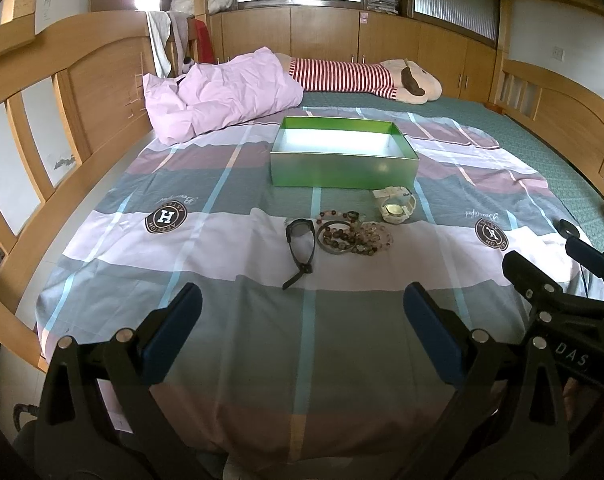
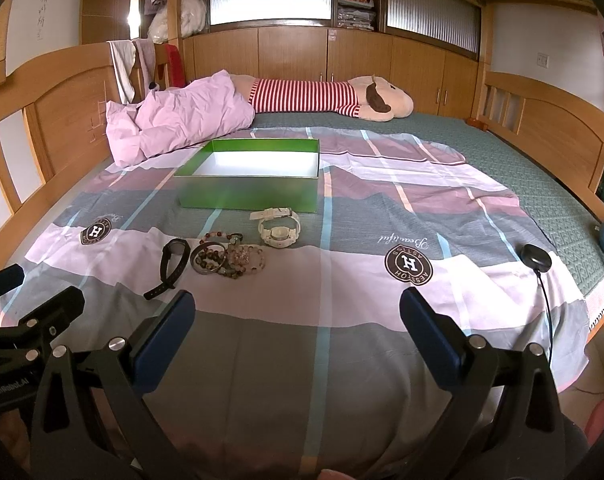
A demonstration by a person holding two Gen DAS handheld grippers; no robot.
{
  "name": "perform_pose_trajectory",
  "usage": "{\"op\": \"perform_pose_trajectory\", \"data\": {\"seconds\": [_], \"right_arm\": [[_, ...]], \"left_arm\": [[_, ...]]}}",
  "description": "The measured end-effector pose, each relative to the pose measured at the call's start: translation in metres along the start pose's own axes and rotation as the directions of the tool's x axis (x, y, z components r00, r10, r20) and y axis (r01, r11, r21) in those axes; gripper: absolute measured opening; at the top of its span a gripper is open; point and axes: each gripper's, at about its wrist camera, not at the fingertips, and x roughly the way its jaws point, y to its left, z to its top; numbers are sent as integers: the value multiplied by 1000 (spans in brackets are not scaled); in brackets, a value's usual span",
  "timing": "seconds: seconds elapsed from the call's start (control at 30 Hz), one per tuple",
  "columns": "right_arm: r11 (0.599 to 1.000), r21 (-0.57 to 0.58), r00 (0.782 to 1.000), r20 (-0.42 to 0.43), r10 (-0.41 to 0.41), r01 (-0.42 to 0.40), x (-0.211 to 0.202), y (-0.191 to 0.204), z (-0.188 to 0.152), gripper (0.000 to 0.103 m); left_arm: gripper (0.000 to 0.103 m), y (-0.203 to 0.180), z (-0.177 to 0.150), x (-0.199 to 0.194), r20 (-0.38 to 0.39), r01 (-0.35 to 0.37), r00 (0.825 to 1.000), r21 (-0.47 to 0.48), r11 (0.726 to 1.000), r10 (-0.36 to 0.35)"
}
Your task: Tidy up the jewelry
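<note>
Black watch (image 1: 298, 246) lengthwise toward box (image 1: 343, 168)

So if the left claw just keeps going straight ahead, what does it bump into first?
Probably the black watch, with the bead bracelets just right of it. The left claw is open and the blanket before them looks bare, though depth is hard to judge.

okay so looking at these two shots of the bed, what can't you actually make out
- Bead bracelets: piled and overlapping in both views, too small to count.
- White watch: dial too small to read.
- Green box: near wall hides part of its floor.
- Left hand-held gripper and right hand-held gripper: the hands holding them are cut off by the bottom edge.
</note>
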Motion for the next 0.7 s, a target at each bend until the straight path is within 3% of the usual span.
{"op": "perform_pose_trajectory", "data": {"seconds": [0.7], "right_arm": [[1000, 0, 1000, 1, 1, -1, 0, 0, -1, 101]], "left_arm": [[99, -2, 0, 0, -1, -2, 1000, 4, 1000, 2]]}}
